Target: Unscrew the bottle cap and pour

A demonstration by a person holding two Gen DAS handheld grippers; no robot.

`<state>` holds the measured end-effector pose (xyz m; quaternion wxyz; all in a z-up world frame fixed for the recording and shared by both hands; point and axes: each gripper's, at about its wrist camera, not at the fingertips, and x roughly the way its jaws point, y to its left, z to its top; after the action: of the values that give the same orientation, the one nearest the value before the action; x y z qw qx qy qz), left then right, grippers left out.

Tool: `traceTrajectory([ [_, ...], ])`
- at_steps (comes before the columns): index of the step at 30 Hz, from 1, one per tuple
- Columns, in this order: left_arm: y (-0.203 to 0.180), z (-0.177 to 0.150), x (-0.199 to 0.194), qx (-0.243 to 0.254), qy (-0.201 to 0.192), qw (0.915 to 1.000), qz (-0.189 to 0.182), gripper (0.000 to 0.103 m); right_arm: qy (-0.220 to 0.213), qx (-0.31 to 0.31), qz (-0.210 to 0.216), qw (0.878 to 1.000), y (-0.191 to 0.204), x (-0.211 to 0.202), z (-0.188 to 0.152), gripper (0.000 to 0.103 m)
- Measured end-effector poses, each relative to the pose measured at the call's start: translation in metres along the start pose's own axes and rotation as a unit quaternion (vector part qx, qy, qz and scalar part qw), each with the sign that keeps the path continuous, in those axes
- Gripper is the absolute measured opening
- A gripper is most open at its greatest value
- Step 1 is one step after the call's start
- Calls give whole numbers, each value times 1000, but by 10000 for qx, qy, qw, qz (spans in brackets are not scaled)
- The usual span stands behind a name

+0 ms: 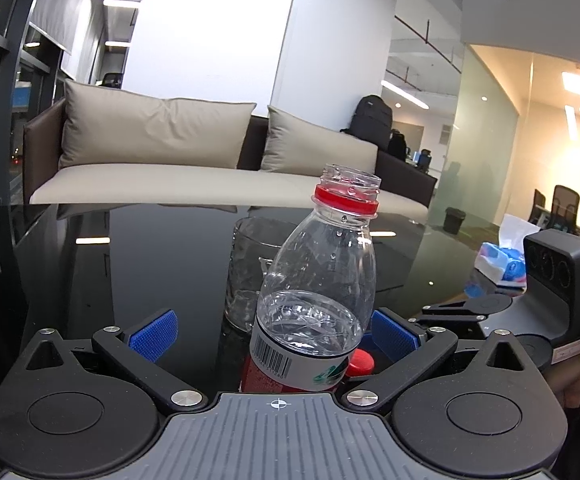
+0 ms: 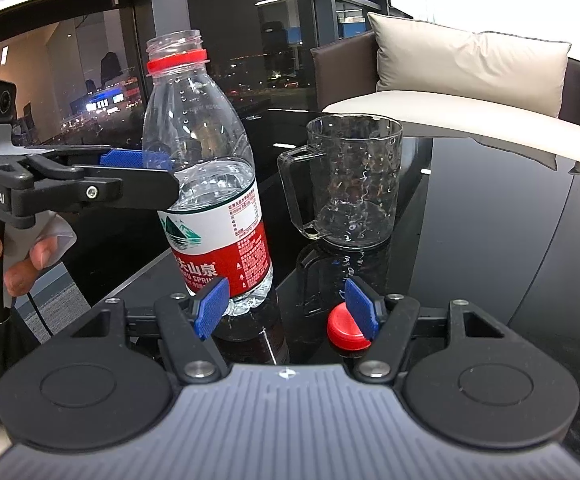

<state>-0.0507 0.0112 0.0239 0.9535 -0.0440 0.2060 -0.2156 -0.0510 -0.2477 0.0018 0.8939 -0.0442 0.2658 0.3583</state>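
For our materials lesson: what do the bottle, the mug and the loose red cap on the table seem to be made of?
Bottle: thin clear plastic, glossy, with a paper or film label; its wall looks dented.
Mug: probably glass, clear and thick-walled, with a dimpled surface and a solid handle.
Cap: opaque red plastic, smooth with a slight sheen.
Table: dark and mirror-glossy, perhaps glass or lacquer.

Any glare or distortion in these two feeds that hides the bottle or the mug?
Left wrist view: the white wall behind blows out, and the glass mug is dim behind the bottle. Right wrist view: fisheye bends the frame edges, the glossy table mirrors ceiling lights, yet bottle and red cap are sharp.
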Motion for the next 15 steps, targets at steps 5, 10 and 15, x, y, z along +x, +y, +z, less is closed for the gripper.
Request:
traceTrajectory([
  [5,1,0,-1,-20,13,10000,-30,102,0,4,-8,10000,-1,0,0,67],
  [10,-1,-2,0,102,59,9999,-29,102,2,2,-6,10000,-1,0,0,67],
  [15,-6,-3,0,137,64,9999,-30,102,24,-9,0,10000,0,1,0,67],
])
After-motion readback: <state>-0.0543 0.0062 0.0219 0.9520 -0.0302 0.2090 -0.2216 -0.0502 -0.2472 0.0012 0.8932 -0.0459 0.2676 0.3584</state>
